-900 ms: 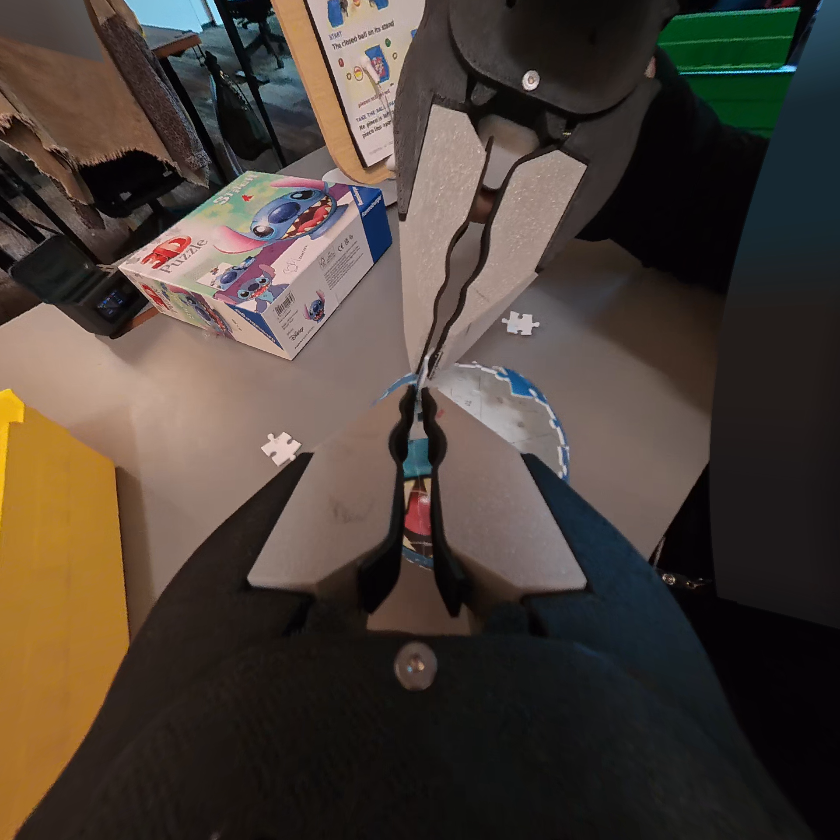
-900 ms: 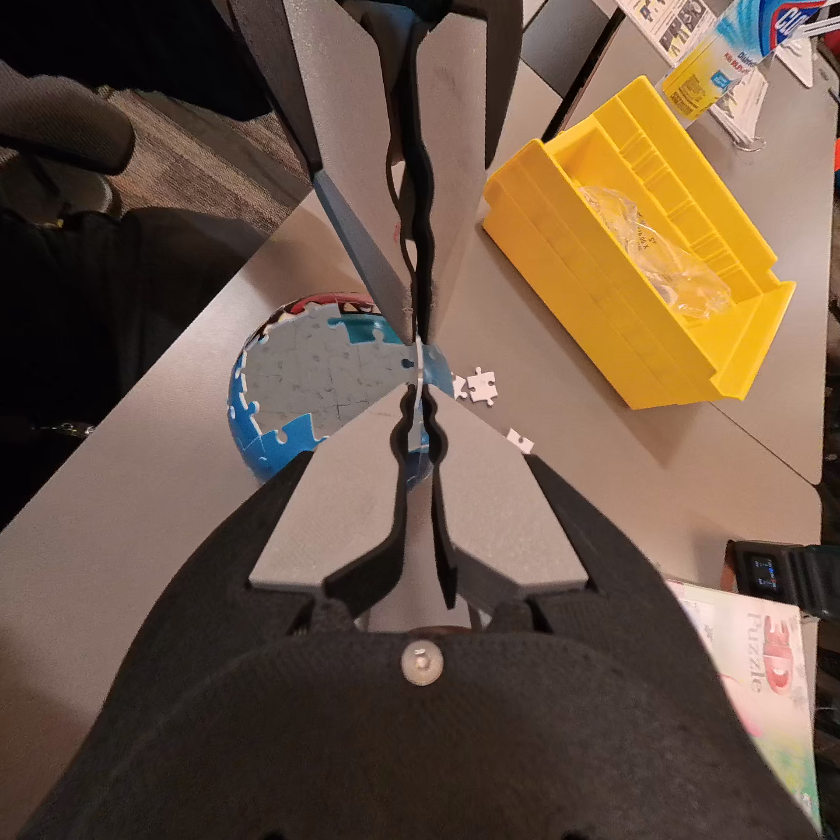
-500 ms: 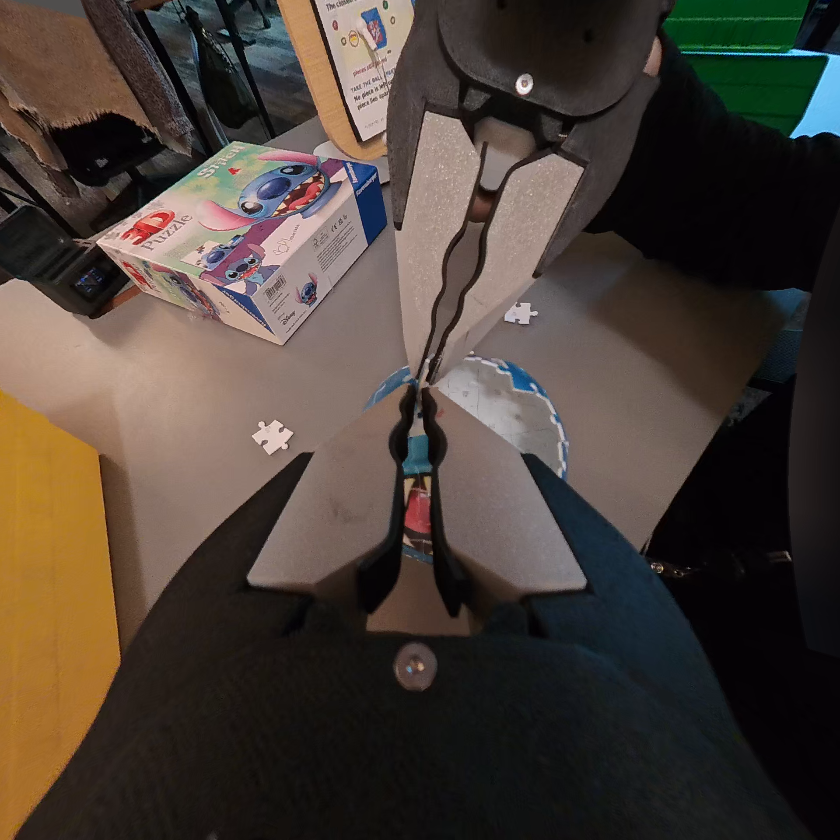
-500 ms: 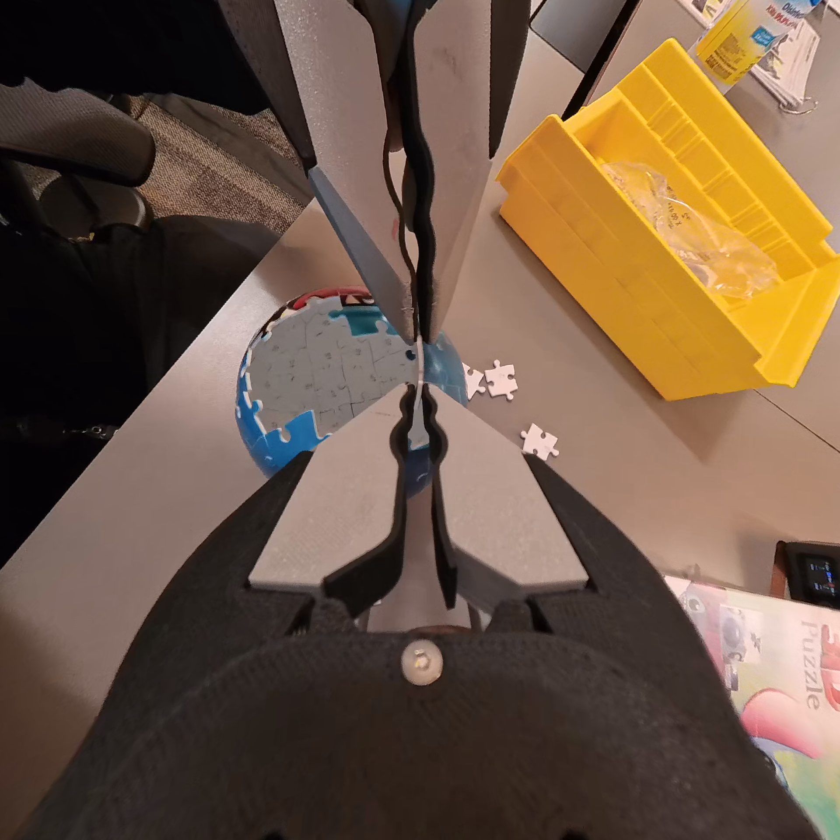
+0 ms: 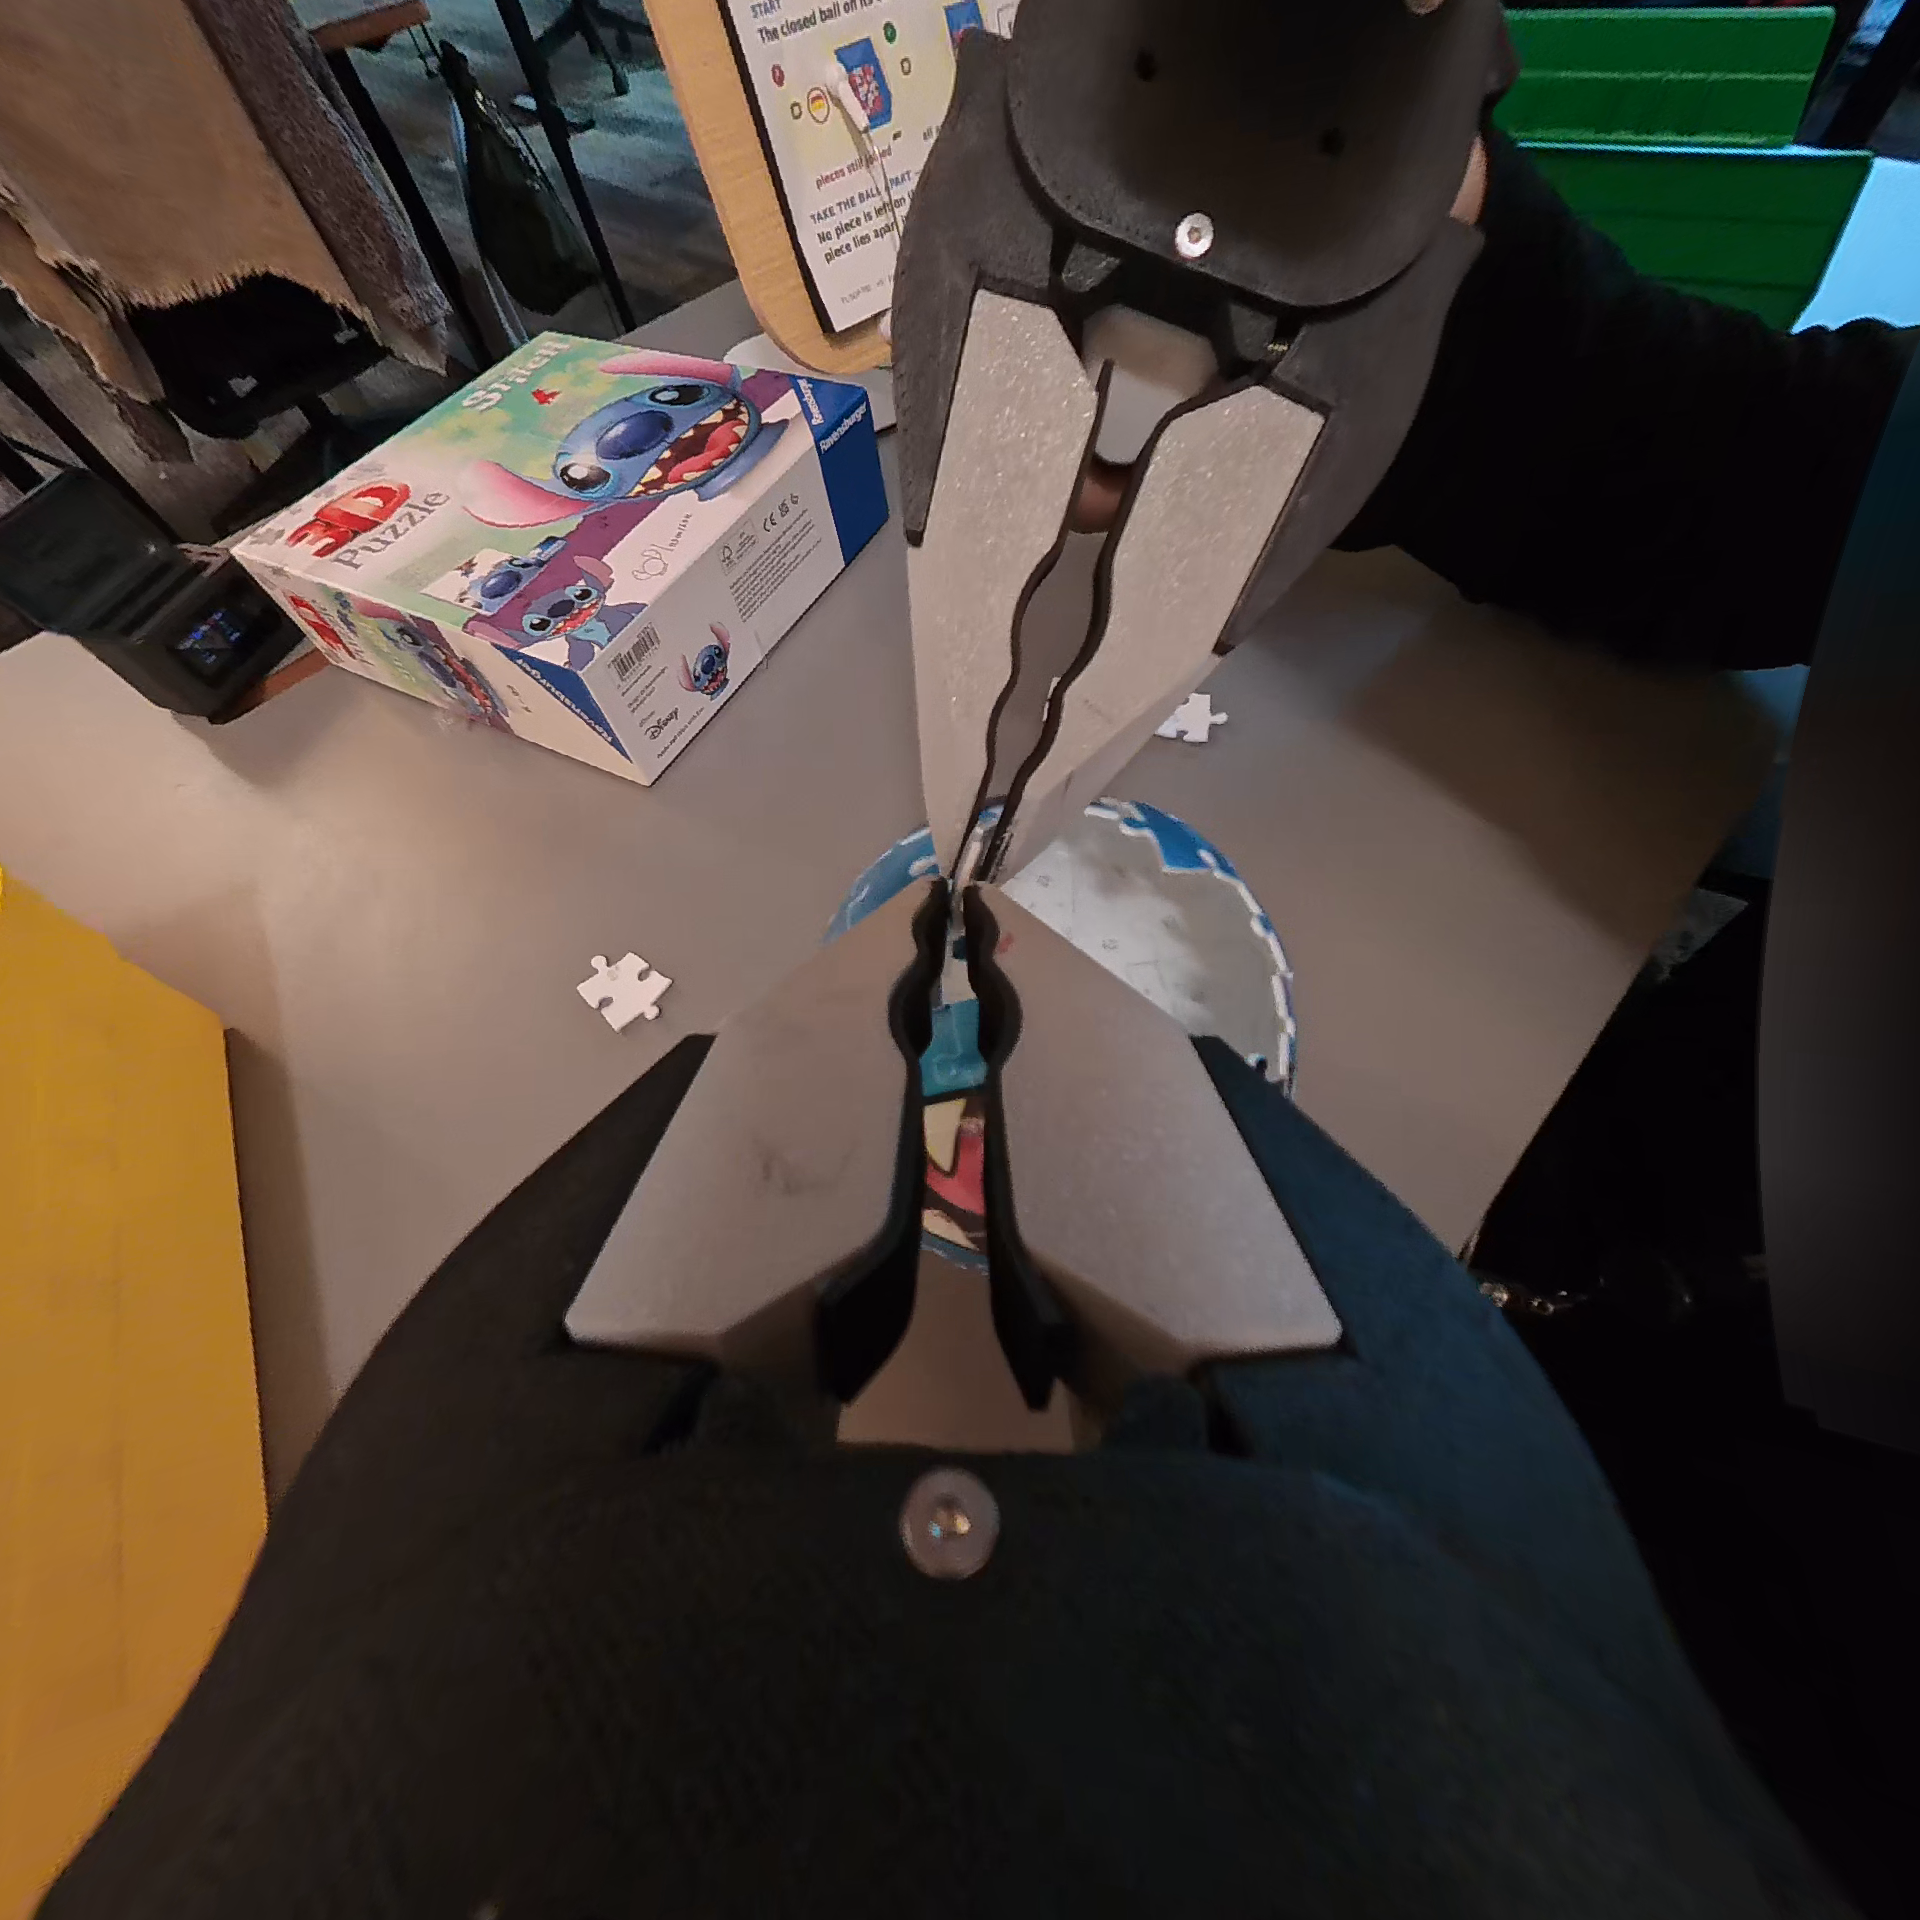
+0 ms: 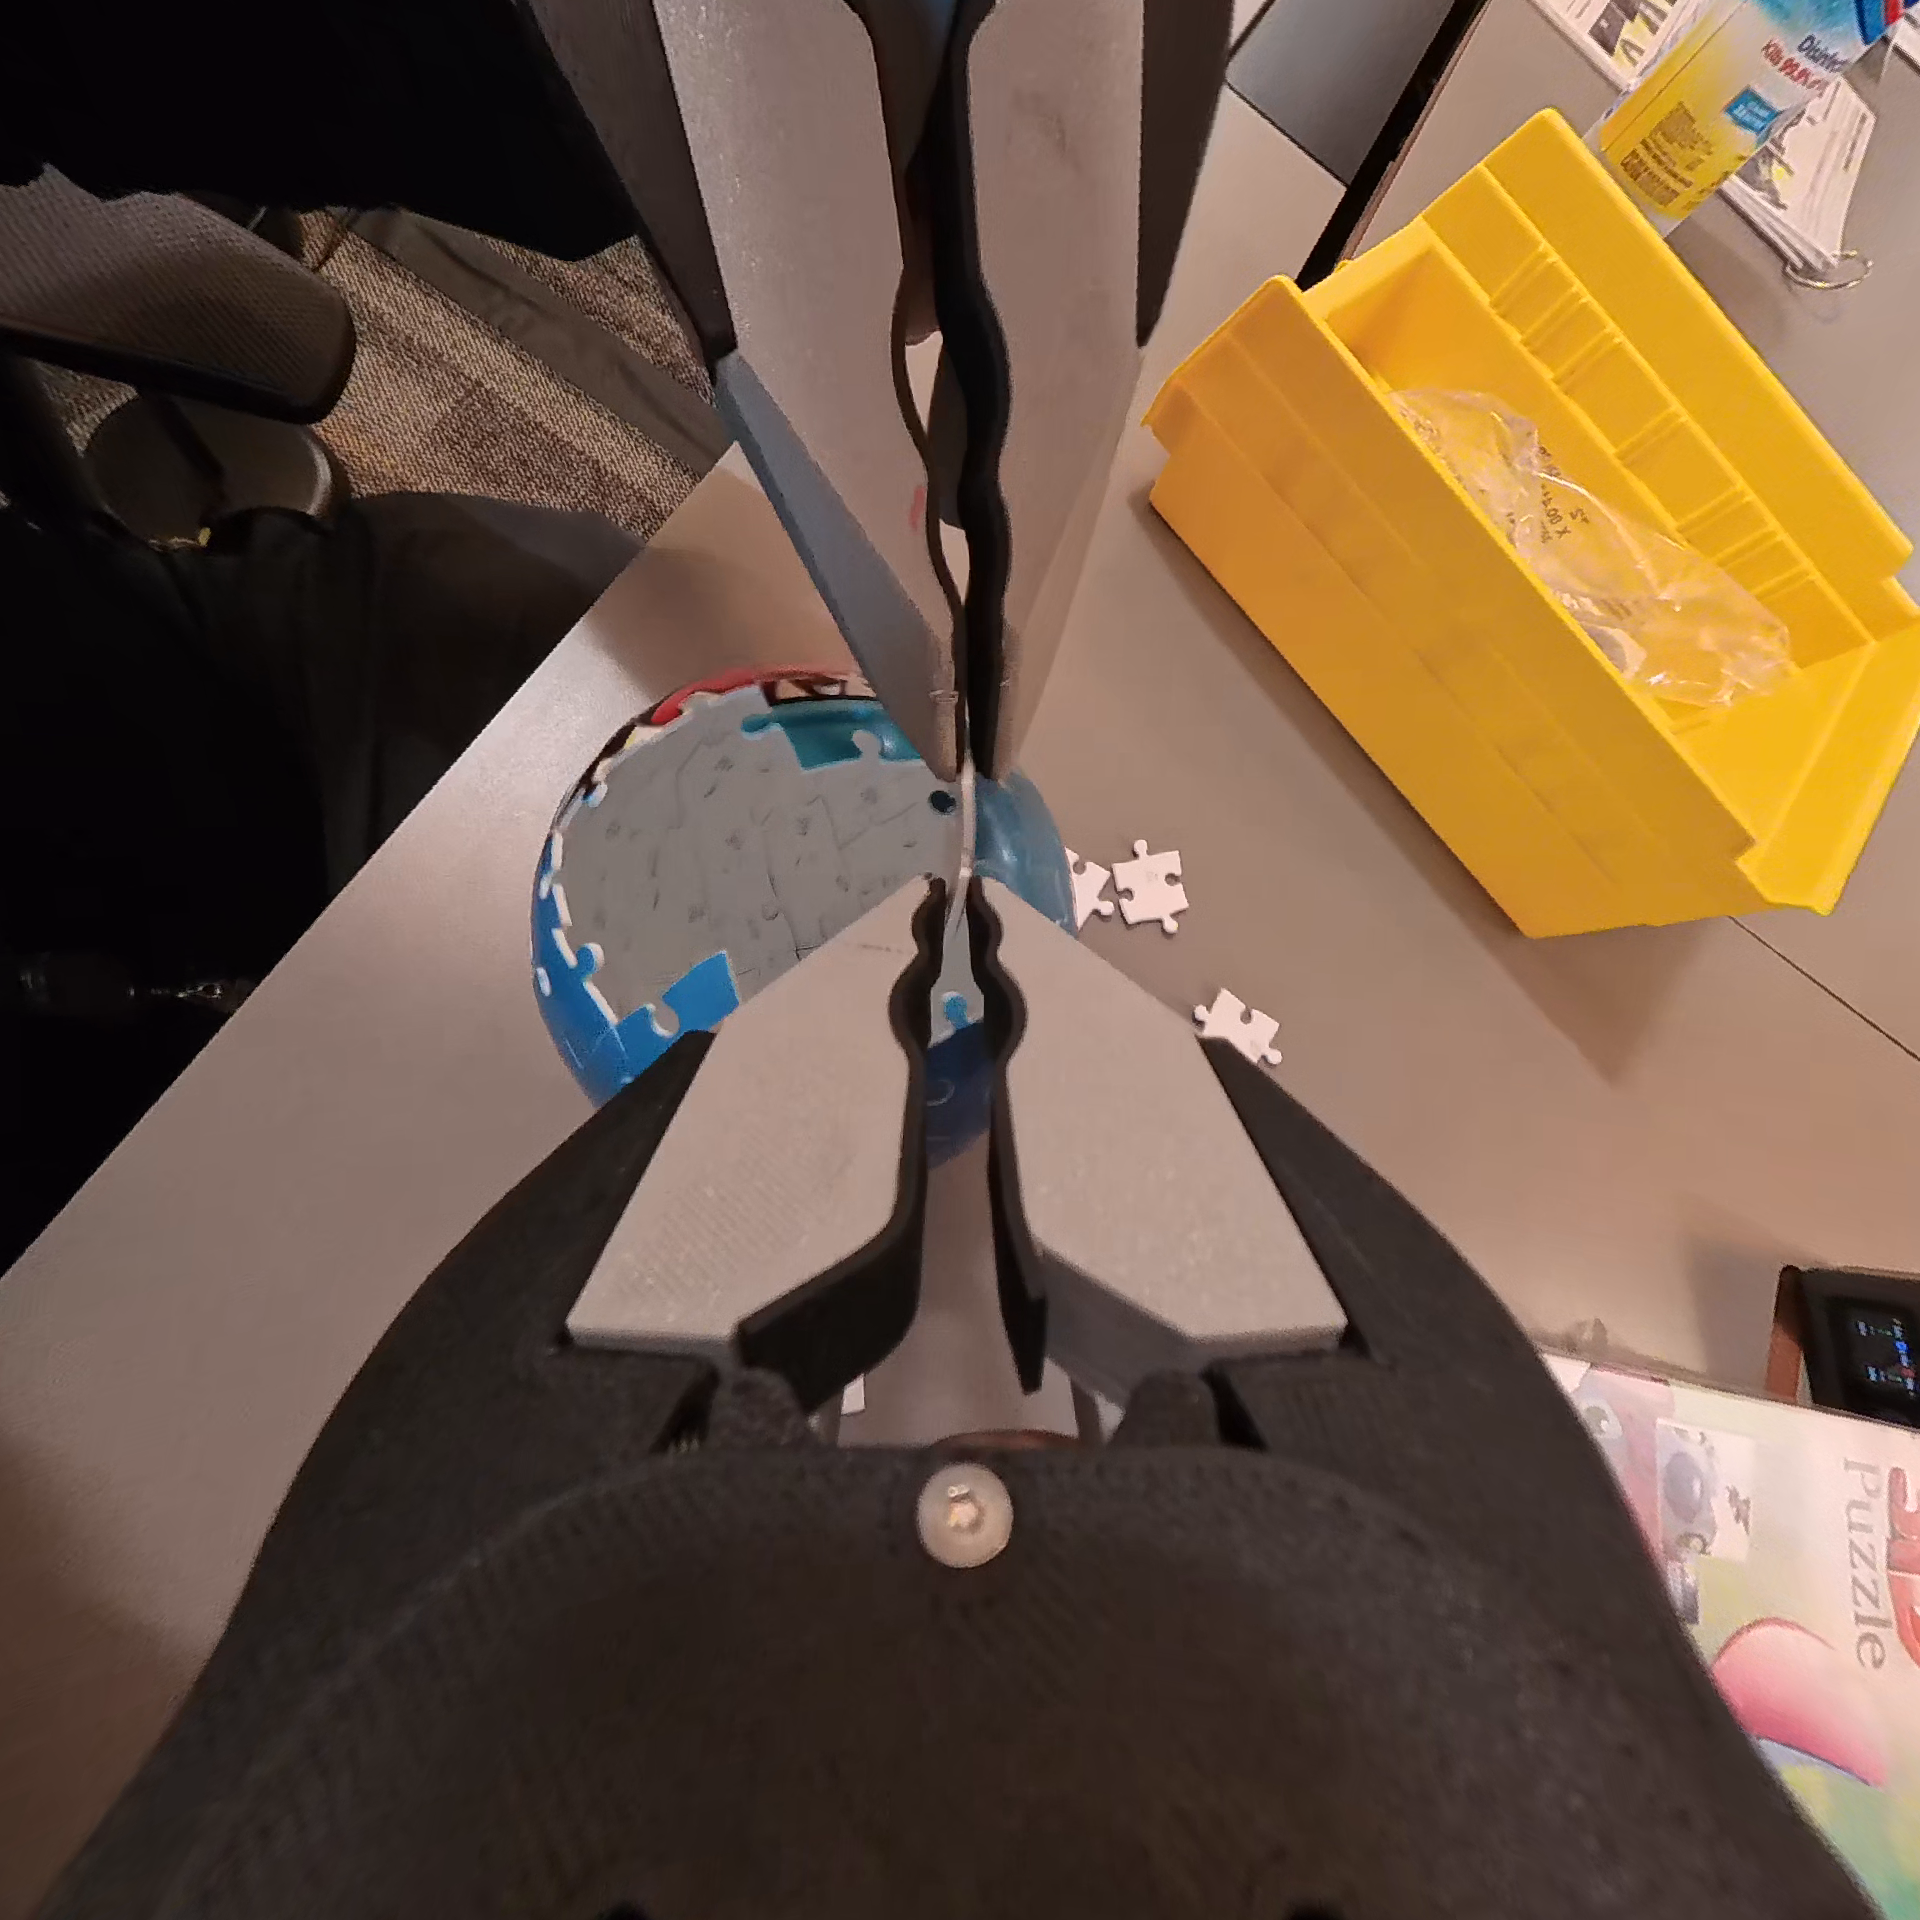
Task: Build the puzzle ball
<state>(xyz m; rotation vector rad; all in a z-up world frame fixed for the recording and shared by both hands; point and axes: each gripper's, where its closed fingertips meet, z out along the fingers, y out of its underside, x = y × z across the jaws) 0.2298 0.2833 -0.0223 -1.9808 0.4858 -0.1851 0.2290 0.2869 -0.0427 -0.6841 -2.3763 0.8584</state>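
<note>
Meeting tip to tip above the desk, the left hand-held gripper and the right hand-held gripper each pinch an edge of a thin puzzle piece; its picture side is hidden, only a pale edge shows. Both stand narrow, closed on that piece. Below the tips lies the puzzle ball, a half-built blue shell with a grey, matte inside and toothed rim; the fingers cover part of it. Loose white pieces lie just right of the right hand-held gripper's tips. Farther right stands a ribbed yellow plastic bin holding a crumpled clear bag. A glossy cardboard puzzle box lies left of the left hand-held gripper.
</note>
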